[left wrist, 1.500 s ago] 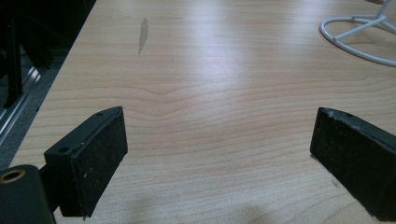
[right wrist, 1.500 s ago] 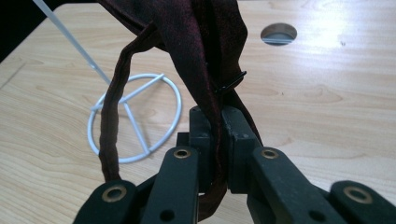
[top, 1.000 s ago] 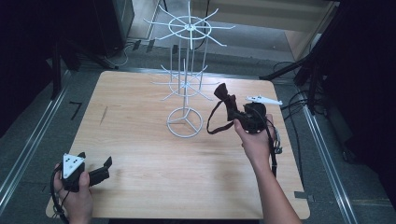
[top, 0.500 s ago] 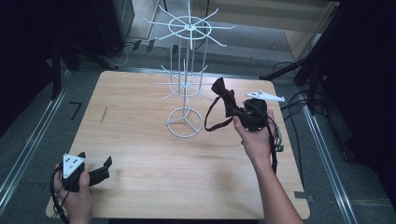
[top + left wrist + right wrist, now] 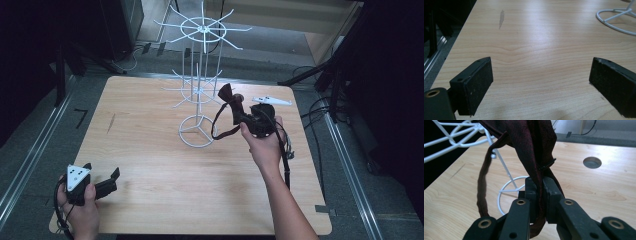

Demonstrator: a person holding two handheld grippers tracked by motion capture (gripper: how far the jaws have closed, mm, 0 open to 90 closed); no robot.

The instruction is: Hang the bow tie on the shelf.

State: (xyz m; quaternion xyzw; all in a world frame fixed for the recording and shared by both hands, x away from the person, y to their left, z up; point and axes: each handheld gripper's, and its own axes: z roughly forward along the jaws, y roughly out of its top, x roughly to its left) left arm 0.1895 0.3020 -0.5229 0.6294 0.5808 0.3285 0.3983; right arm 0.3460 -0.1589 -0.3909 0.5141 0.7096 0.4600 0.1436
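A dark red bow tie with a thin strap loop hangs from my right gripper, held above the table just right of the white wire rack. In the right gripper view the jaws are shut on the bow tie's cloth, right gripper, and the strap droops to the left. The rack's arms are close by at the upper left. My left gripper rests at the table's near left corner, open with nothing between its pads.
The rack's ring base stands mid-table and shows at the upper right of the left gripper view. A round hole is in the tabletop beyond the bow tie. Cables lie on the floor to the right.
My right gripper has carried the bow tie slightly left, closer to the rack's lower arms. The left gripper has stayed put.
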